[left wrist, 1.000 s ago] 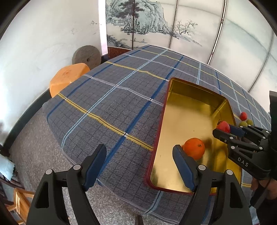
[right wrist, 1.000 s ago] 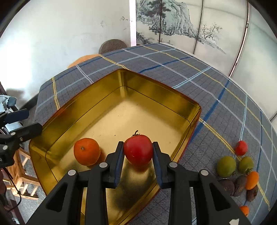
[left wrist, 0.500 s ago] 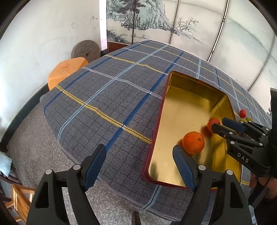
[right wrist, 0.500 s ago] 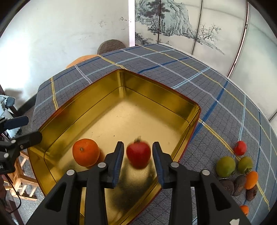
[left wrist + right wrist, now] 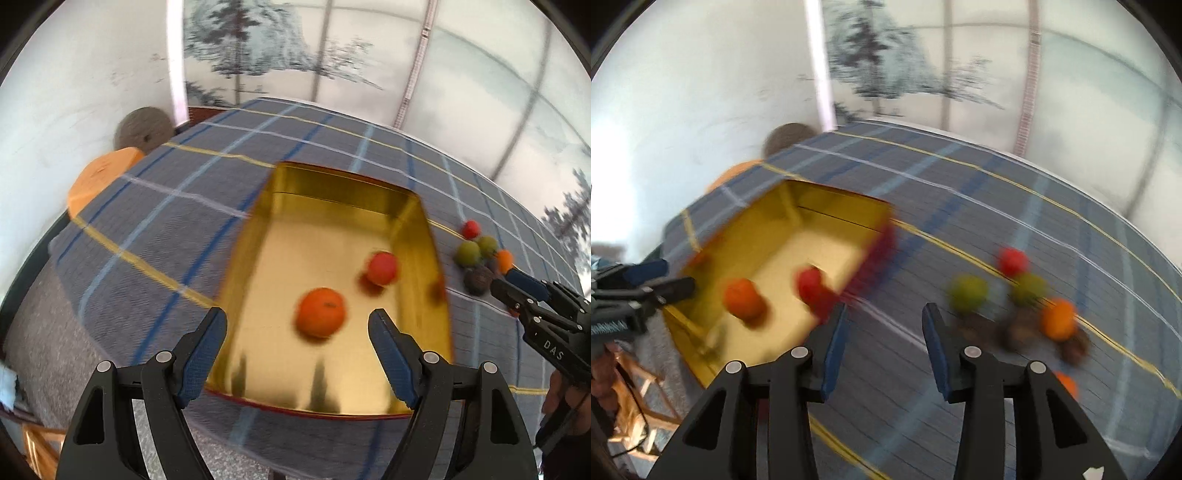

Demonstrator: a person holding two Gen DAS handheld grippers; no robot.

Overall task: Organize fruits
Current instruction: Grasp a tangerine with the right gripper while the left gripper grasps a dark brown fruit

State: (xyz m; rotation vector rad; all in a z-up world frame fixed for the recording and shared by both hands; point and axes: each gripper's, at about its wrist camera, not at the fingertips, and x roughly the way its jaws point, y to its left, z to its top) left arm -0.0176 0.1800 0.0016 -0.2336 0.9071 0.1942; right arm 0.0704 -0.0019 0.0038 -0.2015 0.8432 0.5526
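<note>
Both fisheye views are motion-blurred. The left wrist view looks down into a gold metal tray (image 5: 258, 236) on a blue plaid tablecloth (image 5: 155, 221); an orange (image 5: 320, 312) and a red apple (image 5: 382, 267) lie loose on its floor, near each other. The left gripper (image 5: 297, 345) stands wide open over the tray's near end, holding nothing. The right wrist view alone shows the whole loose fruit pile (image 5: 1015, 295) on the cloth beside the tray: red, two green, orange and dark brown pieces. The right gripper (image 5: 882, 345) hangs above bare cloth between tray and pile, jaws opening, nothing between them.
</note>
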